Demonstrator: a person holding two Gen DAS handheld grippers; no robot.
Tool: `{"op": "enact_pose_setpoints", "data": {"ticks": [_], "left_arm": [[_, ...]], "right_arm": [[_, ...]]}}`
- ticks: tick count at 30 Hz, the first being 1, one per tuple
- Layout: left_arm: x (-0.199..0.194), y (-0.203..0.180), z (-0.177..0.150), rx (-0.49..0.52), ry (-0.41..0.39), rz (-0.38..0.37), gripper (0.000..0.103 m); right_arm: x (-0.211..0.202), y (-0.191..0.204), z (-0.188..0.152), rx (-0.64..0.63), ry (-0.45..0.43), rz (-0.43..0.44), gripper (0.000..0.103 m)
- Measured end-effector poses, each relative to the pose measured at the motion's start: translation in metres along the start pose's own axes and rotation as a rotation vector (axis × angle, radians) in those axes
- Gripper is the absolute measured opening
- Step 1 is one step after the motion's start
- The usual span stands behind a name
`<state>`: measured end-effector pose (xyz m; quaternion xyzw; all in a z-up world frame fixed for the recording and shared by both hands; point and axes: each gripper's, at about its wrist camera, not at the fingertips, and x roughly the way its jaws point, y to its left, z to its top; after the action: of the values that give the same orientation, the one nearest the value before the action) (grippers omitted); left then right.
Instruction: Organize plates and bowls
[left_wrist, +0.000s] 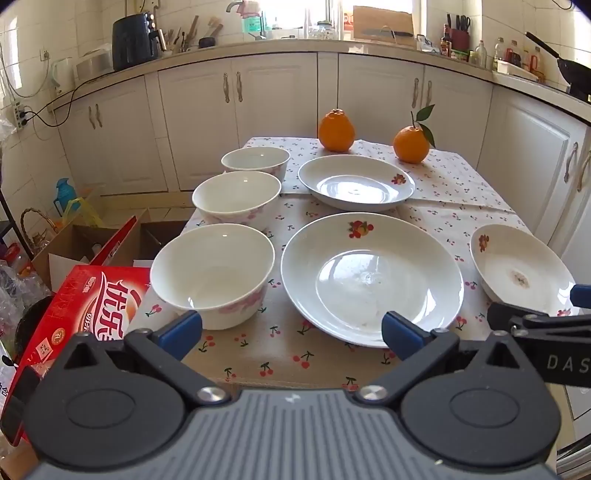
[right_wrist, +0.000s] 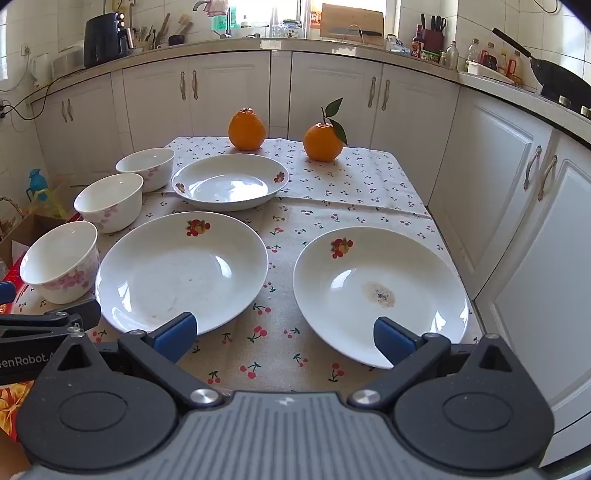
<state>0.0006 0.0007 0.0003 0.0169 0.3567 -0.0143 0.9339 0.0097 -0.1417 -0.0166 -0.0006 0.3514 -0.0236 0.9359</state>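
Both the left gripper and right gripper are hovering released over three near plates and left-side bowls, glazed, slippery, breakable crockery probably best pinched at rims.

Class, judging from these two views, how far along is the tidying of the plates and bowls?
Done: nothing; three bowls and three plates sit separately on the tablecloth. In hand: nothing; left gripper and right gripper are open and empty. Left: all the stacking.
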Motion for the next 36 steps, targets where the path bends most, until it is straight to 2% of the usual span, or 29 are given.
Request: {"op": "enact_pose_setpoints", "data": {"ticks": [7, 9, 36], "left_arm": [[0.0015, 0.0071, 0.0070, 0.011, 0.001, -0.002, 0.102], [-0.0057, 0.0017, 0.0012, 0.011, -0.017, 0.010, 0.102], [-0.0035, -0.0001, 0.0007, 0.005, -0.017, 0.017, 0.102]], "right_arm": [[-0.0025, 0.0008, 0.0014, 0.003, -0.005, -0.001, 0.103], [-0.0031, 0.0003, 0.0023, 0.005, -0.005, -0.002, 0.103], [-0.0035, 0.0008, 0.0028, -0.005, -0.013, 0.003, 0.103]]}}
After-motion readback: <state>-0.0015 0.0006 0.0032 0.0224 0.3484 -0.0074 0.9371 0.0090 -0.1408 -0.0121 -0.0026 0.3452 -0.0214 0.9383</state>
